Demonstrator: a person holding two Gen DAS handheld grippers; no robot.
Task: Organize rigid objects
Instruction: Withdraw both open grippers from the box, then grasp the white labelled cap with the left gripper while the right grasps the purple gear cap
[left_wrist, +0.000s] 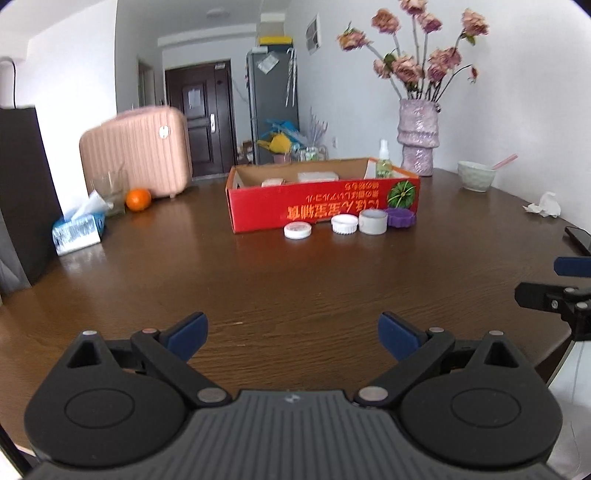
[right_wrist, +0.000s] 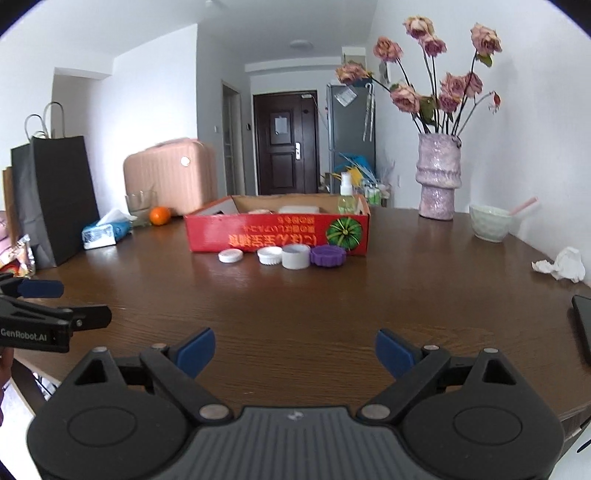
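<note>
Four lids stand in a row against the front wall of a red cardboard box (left_wrist: 314, 206) (right_wrist: 258, 229): a flat white lid (left_wrist: 297, 231) (right_wrist: 230, 256), a ribbed white lid (left_wrist: 344, 223) (right_wrist: 270, 255), a taller grey-white cap (left_wrist: 373, 221) (right_wrist: 296, 256) and a purple lid (left_wrist: 400, 217) (right_wrist: 328, 255). The box holds pale blocks and a small spray bottle (left_wrist: 383, 159) (right_wrist: 346, 195). My left gripper (left_wrist: 293, 338) hovers open over the near table, far from the lids. My right gripper (right_wrist: 295, 352) is open too, empty, beside the left one.
On the brown table (left_wrist: 295, 280) stand a pink vase with dried roses (left_wrist: 417, 136) (right_wrist: 439, 177), a pale bowl (left_wrist: 475, 175) (right_wrist: 490, 222), crumpled tissue (left_wrist: 545, 209) (right_wrist: 563, 264), a phone (right_wrist: 583, 328), a tissue pack (left_wrist: 79, 229) (right_wrist: 105, 232), an orange (left_wrist: 138, 199) (right_wrist: 160, 215) and a black bag (right_wrist: 55, 199).
</note>
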